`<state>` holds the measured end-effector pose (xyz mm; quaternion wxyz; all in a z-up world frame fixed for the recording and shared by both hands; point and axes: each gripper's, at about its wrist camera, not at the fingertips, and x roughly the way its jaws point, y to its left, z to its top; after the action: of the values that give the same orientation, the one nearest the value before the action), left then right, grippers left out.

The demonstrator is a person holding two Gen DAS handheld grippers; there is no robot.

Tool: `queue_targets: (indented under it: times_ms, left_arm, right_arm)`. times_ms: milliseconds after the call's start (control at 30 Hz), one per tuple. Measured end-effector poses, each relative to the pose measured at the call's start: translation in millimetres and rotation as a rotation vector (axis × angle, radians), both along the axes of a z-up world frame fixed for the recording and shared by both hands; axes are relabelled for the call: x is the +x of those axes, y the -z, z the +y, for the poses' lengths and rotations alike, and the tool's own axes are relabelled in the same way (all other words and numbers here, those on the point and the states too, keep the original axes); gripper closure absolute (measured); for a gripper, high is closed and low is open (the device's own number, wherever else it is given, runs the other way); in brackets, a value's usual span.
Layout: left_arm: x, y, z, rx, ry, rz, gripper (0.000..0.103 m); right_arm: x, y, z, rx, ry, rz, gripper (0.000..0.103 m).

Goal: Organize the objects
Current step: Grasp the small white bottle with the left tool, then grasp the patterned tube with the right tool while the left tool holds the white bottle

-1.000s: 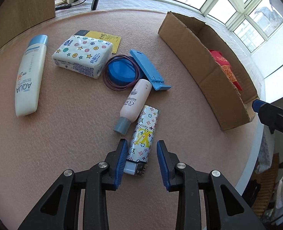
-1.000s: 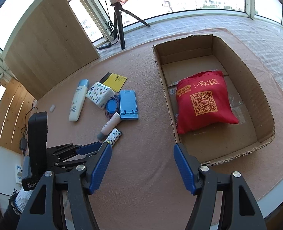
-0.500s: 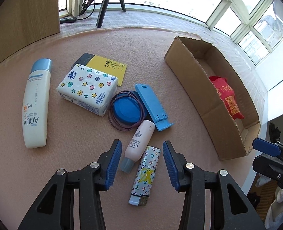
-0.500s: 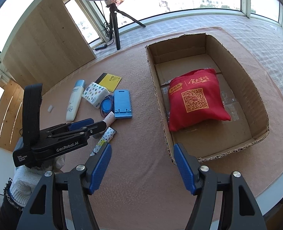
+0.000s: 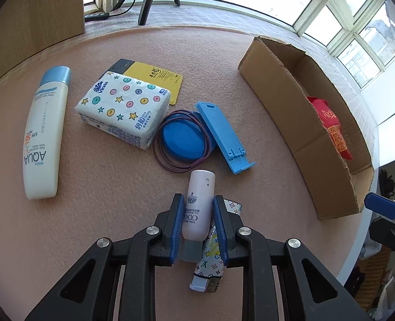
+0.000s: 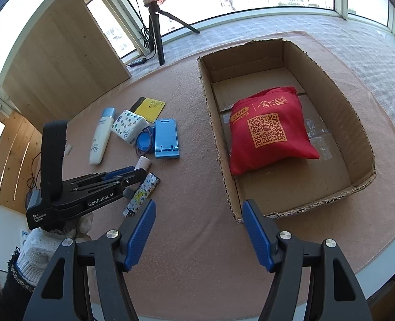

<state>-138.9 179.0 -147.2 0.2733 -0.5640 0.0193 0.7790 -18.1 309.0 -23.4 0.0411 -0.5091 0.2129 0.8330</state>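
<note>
On the left part of the pink felt tabletop [image 5: 95, 187] lies a long white lotion bottle with a light blue cap [image 5: 43, 133], and next to it a white tissue pack with coloured dots and stars [image 5: 124, 112] rests partly on a flat yellow card [image 5: 157, 76]. Near the middle, a round blue lid with thin purple bands looped around it [image 5: 182, 139] touches a flat blue plastic phone stand [image 5: 221, 136]. Toward the near edge, the left gripper [image 5: 197, 223] squeezes a small pale pink tube with a grey cap [image 5: 198, 206], and a lighter with a colourful pattern [image 5: 211, 256] lies right under that tube. The tube is round and smooth, so it could slip out or tip down when lifted. The fingers could also drag the lighter along. On the right side sits an open brown cardboard box [image 6: 219, 136] holding a red cloth bag [image 6: 267, 128]; the tube could bump the box wall on the way in. The right gripper [image 6: 197, 232] hangs wide apart with nothing in it near the box's near corner.
</note>
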Motion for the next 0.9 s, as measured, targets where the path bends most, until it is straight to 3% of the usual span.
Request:
queue_targets:
  times_ms: [333, 500, 667, 900]
  left_arm:
    - [43, 2, -51, 0.007, -0.093, 0.003, 0.081]
    - [52, -1, -76, -0.035, -0.147, 0.026, 0.08]
    - [55, -10, -100, -0.008, -0.202, 0.03, 0.065]
    - [66, -15, -110, 0.006, -0.196, 0.023, 0.065]
  right_arm:
    - [-26, 21, -38, -0.004, -0.109, -0.051, 0.039]
    - [-39, 33, -59, -0.02, -0.159, -0.083, 0.039]
    - [-57, 51, -72, -0.042, -0.174, -0.132, 0.039]
    - [-76, 67, -86, -0.008, -0.203, -0.176, 0.04]
